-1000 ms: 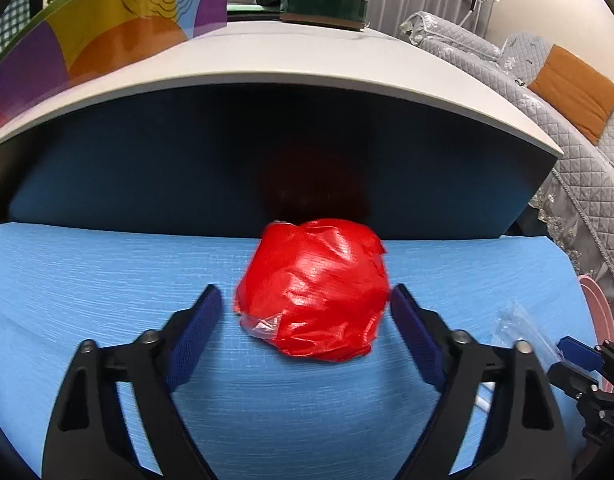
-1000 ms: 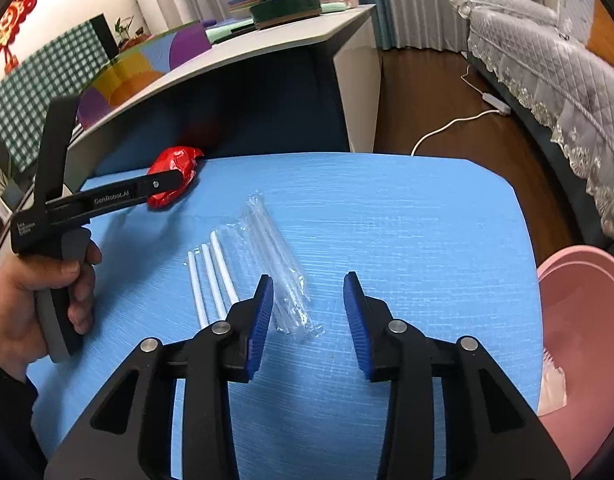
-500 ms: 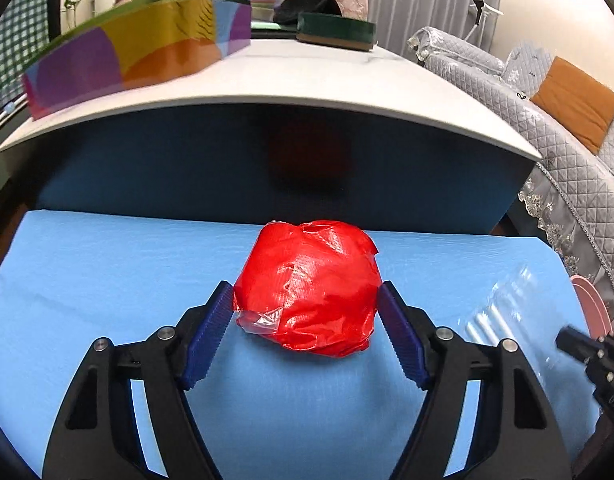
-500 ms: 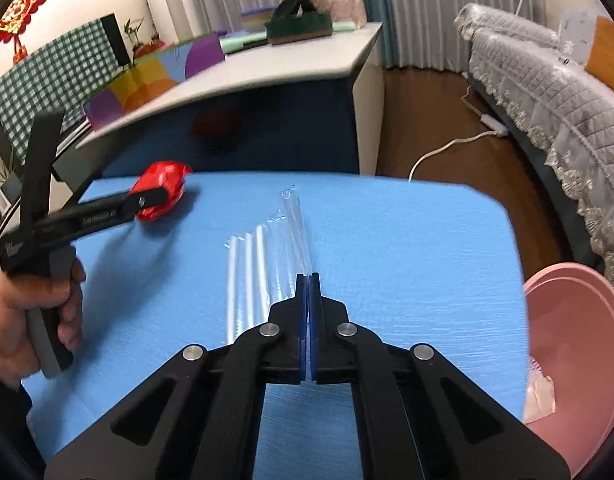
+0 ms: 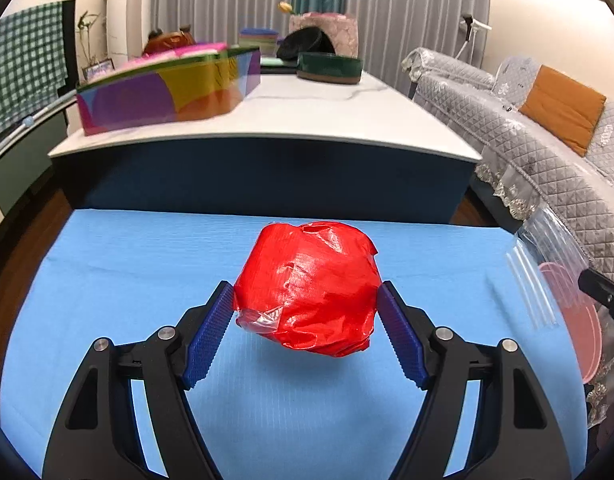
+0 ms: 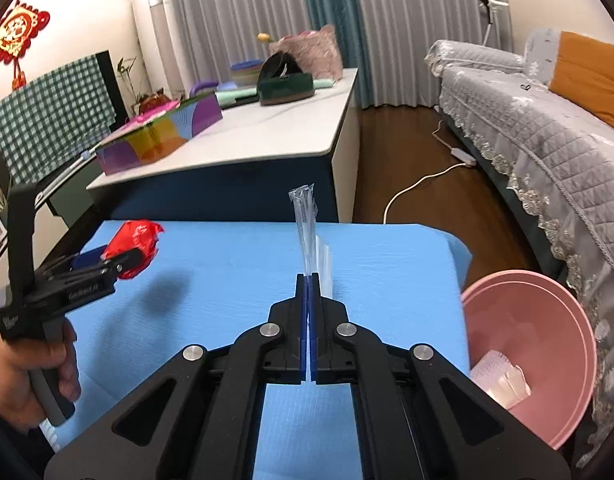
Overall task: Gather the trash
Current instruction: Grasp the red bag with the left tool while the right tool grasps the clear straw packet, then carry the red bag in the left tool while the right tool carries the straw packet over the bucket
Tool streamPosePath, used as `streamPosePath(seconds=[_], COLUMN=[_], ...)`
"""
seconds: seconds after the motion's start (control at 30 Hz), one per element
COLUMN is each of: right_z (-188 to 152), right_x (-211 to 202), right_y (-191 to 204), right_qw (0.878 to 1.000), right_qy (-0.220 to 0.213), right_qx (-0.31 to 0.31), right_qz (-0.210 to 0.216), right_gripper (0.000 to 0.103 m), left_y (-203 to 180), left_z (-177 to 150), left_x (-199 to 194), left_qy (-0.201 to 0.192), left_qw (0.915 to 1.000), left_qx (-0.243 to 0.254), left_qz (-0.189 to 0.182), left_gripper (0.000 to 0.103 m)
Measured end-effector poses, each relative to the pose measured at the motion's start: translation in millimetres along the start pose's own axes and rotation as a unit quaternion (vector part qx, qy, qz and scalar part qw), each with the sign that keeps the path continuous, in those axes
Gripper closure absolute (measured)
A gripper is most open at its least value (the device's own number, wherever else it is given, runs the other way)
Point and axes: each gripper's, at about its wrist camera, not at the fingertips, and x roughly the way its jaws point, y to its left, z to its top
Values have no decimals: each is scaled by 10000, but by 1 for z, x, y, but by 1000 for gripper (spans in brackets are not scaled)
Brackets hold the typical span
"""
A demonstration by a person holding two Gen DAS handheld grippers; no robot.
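My left hand-held gripper (image 5: 305, 312) has bumpy blue rubbery pads (image 5: 209, 334) on matt black plastic. They squeeze a shiny, crinkly red plastic ball (image 5: 307, 284). My right hand-held gripper (image 6: 308, 280) pinches a clear, glossy plastic wrapper (image 6: 305, 220). The blue surface (image 5: 127, 264) looks like rough cloth. The pink bowl (image 6: 547, 308) is smooth plastic.

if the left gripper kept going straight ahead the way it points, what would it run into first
Probably the dark blue front panel of the white-topped table. The left gripper, shut on the crumpled red plastic wrapper, points across the blue mat toward it; depth is unclear.
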Motion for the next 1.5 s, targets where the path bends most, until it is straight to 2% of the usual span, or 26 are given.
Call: streamPosePath(seconds=[0.27, 0.63, 0.77, 1.0, 1.23, 1.27, 1.3, 1.33, 1.5], right_z=[-3, 2, 6, 10, -12, -13, -14, -16, -20], right_x=[-38, -94, -110, -139, -137, -137, -137, -137, -134], right_y=[1, -7, -15, -23, -50, -52, -54, -58, -67], right_qw=[9996, 9983, 9981, 9969, 9962, 9961, 9961, 9959, 9955], right_qy=[-275, -519, -512, -694, -669, -665, -667, -675, -654], right_qx=[64, 198, 280, -1, 359, 383, 399, 405, 502], right_qz=[-70, -180, -176, -366, -425, -425, -429, -449, -476], right_gripper=[102, 102, 102, 102, 102, 102, 102, 102, 102], left_y=[-6, -29, -42, -62, -76, -77, -79, -82, -92], left_z=[-16, -31, -35, -40, -48, -49, -49, -49, -55], left_x=[-41, -78, -87, -93, -95, -94, -93, -91, -80], left_qy=[-252, -599, -682, -799, -848, -838, -826, -787, -654], left_qw=[9996, 9977, 9966, 9945, 9925, 9924, 9923, 9924, 9928], left_qx=[85, 261, 396, 657, 798, 804, 813, 827, 879], left_qz=[-18, -192, -221, -172, -371, -407, -439, -451, -479], left_gripper=[32, 32, 32, 33, 33, 34, 56, 70, 72])
